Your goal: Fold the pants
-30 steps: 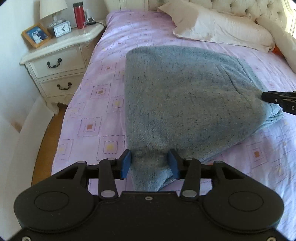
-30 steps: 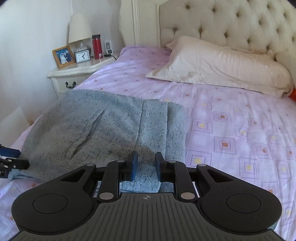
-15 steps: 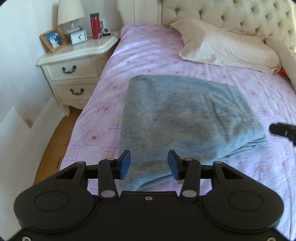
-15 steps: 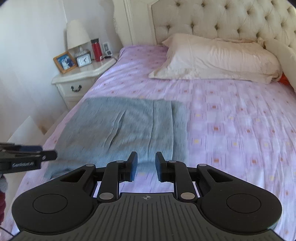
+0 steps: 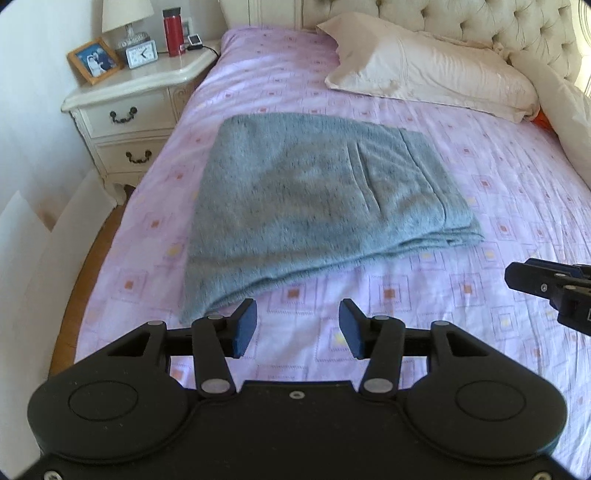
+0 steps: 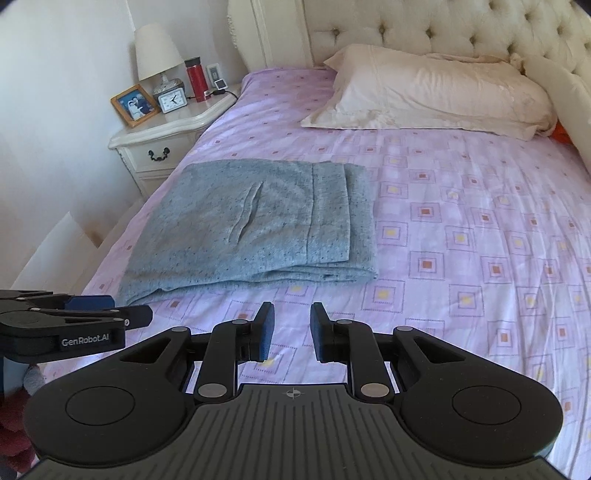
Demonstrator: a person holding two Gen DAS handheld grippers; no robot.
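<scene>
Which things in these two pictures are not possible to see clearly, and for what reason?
- Folded pants: the inner layers, the waistband and the leg ends are hidden under the top layer in both views.
- Clock: the face is too small to read.
- Orange thing: mostly hidden behind the pillow.
- Right gripper: cut off by the left wrist view's right edge.

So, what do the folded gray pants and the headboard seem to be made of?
The gray pants look like soft, matte, speckled knit, probably fleece or sweatshirt cotton: fuzzy surface, dark flecks. The headboard looks padded, cream, button-tufted; fabric or leather, unclear.
</scene>
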